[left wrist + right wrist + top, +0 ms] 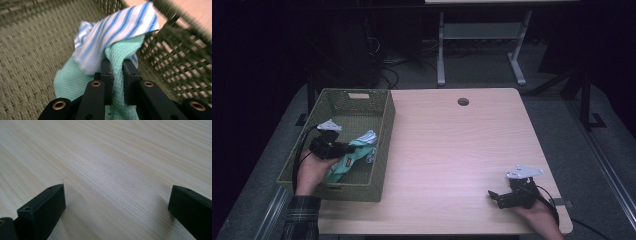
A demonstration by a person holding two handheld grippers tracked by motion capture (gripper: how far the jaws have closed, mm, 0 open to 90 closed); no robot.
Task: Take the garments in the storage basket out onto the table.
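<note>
The left gripper (pixel 116 72) pinches the mint cloth (pixel 117 53), apparently under a striped cloth (pixel 112 30); the right gripper (pixel 117 202) gapes.

You have no readable text, label, brand, number or sign anywhere here. The pale tag at the 12 o'clock end of your green basket (pixel 337 145) is too small and blurred to read.
</note>
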